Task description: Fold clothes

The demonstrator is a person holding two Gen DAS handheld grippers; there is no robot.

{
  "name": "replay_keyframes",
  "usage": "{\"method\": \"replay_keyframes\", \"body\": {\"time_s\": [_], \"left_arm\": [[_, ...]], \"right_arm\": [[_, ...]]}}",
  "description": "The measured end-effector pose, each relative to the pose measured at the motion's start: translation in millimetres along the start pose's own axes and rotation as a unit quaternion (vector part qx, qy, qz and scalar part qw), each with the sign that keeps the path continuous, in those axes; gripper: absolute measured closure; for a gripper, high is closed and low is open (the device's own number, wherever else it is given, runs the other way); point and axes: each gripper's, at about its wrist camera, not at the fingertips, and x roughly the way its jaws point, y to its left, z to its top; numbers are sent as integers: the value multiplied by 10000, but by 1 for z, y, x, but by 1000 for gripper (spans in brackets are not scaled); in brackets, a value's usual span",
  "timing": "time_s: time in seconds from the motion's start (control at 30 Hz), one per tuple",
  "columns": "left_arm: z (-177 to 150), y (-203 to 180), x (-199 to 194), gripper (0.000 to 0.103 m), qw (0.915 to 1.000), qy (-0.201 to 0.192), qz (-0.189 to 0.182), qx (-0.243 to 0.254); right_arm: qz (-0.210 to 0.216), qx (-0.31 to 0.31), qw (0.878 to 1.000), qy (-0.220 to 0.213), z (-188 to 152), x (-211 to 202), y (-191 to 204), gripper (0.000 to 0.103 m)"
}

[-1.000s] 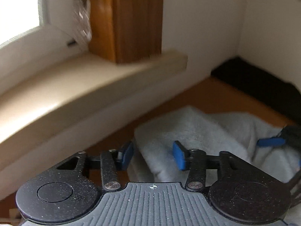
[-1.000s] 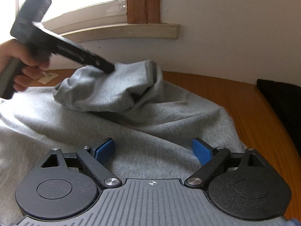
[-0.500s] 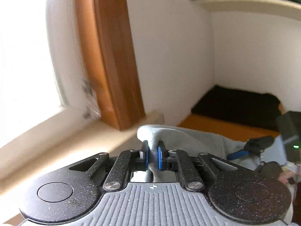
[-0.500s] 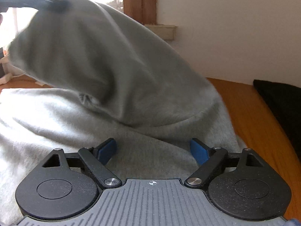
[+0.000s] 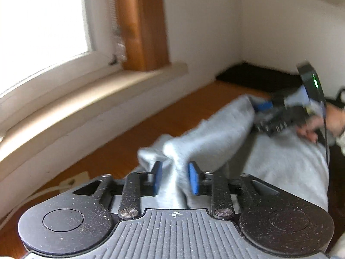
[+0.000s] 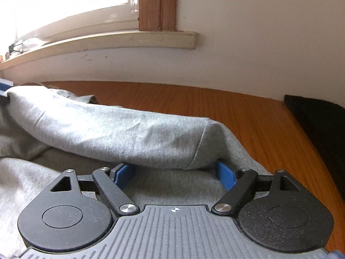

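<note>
A grey sweatshirt (image 6: 112, 129) lies on the wooden table (image 6: 248, 116). One sleeve (image 5: 215, 129) is stretched across the body of the garment. My left gripper (image 5: 175, 178) sits at the sleeve's cuff end; grey cloth runs between its blue pads, which stand apart and no longer pinch it. My right gripper (image 6: 174, 173) is open wide and rests on the sweatshirt's body, its blue pads partly under the folded sleeve. It also shows in the left wrist view (image 5: 278, 116), held by a hand at the sleeve's far end.
A window sill (image 6: 120, 38) and white wall run along the table's back edge. A black cloth (image 6: 317, 120) lies at the right end of the table. A small white tag (image 5: 73, 179) lies on the table near the wall.
The left gripper, shut on the sleeve and held high half a second ago, has come down and to the left and opened its jaws. The sleeve now lies across the body. The right gripper stayed open.
</note>
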Motion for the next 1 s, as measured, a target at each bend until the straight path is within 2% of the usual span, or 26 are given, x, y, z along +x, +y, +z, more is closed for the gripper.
{"method": "replay_keyframes", "body": {"time_s": [0.1,0.2,0.23,0.3,0.4,0.47,0.5,0.57,0.63,0.7,0.8,0.93,1.0], "left_arm": [[13,15,-5,65,9994,-166,132,-260],[24,29,-1,52,9982,-228,270,-477],[25,33,7,45,9979,-164,285,-552],[27,42,25,37,9967,22,254,-764],[21,48,60,33,9925,438,-122,-1131],[14,46,78,33,9903,670,-202,-1201],[10,44,84,39,9898,767,-218,-1184],[4,42,90,59,9882,903,-377,-1177],[3,41,83,98,9878,889,-560,-1152],[7,40,66,100,9918,644,-403,-1029],[19,51,12,100,9956,-168,161,-912],[25,73,-68,100,9871,-906,973,-889],[11,86,-95,100,9842,-924,1095,-1039]], "right_arm": [[-24,-32,10000,-5,0,1,1,23],[-17,-25,10000,1,1,3,0,23],[-16,-22,10000,1,1,3,0,23],[-23,-28,10000,-3,0,2,1,23],[-73,-78,9999,-25,1,1,3,23],[-148,-142,9998,-73,1,-1,5,23],[-189,-174,9996,-104,1,-2,6,23],[-240,-223,9993,-170,2,-5,7,23],[-252,-221,9992,-213,1,-8,6,23],[-249,-166,9992,-275,1,-11,4,25],[-216,6,9989,-417,0,-16,-2,26],[-224,376,9972,-611,-1,-22,-15,32],[-265,467,9963,-665,-1,-24,-18,33]]}}
